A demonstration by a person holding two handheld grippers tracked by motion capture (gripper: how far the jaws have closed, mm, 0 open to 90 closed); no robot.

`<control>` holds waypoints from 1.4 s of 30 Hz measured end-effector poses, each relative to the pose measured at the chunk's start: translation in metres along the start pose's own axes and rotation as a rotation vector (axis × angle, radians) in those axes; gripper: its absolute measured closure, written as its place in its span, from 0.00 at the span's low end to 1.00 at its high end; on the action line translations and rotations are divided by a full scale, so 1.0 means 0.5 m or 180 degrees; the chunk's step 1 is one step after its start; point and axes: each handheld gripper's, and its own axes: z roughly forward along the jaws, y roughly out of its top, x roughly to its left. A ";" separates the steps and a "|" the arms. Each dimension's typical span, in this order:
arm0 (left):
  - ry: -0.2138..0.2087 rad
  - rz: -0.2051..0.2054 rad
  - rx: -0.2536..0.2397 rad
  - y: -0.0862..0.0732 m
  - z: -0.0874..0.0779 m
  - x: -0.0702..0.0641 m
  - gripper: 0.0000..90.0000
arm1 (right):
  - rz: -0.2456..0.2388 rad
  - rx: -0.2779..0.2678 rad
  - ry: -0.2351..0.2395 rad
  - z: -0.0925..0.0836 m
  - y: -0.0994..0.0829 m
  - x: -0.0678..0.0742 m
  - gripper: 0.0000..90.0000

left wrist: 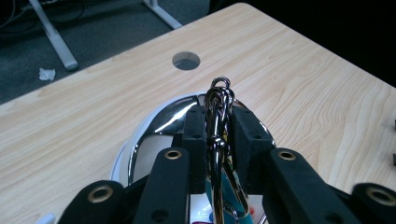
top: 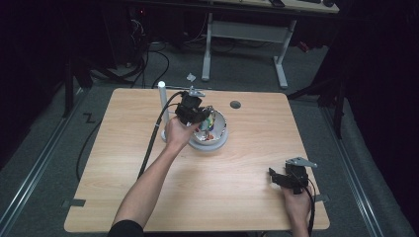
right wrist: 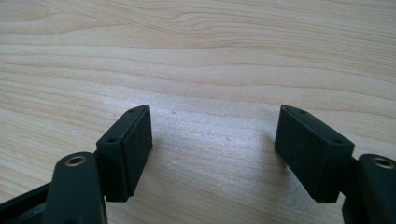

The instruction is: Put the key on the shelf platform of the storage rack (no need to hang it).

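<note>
Left claw (left wrist: 218, 135) pinching a chrome carabiner clip (left wrist: 217, 100), long axis upright, right above the shiny metal bowl (left wrist: 161, 126) with perhaps more colourful bits inside. Right claw (right wrist: 212, 149) spread, idle, well apart at the near corner. Pale wooden counter (top: 247, 168); dark room beyond.

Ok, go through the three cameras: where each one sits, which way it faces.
High view: above the near edge, facing forward and down on the table; forearms, both tools.
Left gripper view: on the left tool, looking along jaws clamped on a metal clip over the bowl.
Right gripper view: on the right tool, open, facing bare wood.
Shared: high and left views show the bowl.
</note>
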 end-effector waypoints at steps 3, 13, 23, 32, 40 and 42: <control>-0.0002 0.0038 0.0036 -0.002 0.008 -0.003 0.85 | 0.0005 -0.0001 0.0003 0.000 0.000 0.000 0.31; -0.0026 0.0068 0.0157 -0.009 0.033 -0.011 0.84 | 0.0016 -0.0004 0.0014 0.000 0.000 -0.001 0.31; -0.0059 -0.0002 0.0315 -0.016 0.050 -0.007 0.83 | 0.0008 -0.0002 0.0013 0.000 0.000 -0.001 0.31; -0.0046 0.0042 0.0260 -0.013 0.039 -0.012 0.76 | 0.0007 -0.0001 0.0013 0.000 0.000 -0.001 0.31; 0.0025 -0.0023 0.0150 -0.028 -0.006 -0.003 0.57 | 0.0006 0.0003 0.0008 0.000 0.000 0.000 0.31; 0.0070 -0.0053 0.0102 -0.033 -0.026 0.005 0.54 | -0.0009 -0.0002 0.0000 0.000 0.000 0.000 0.31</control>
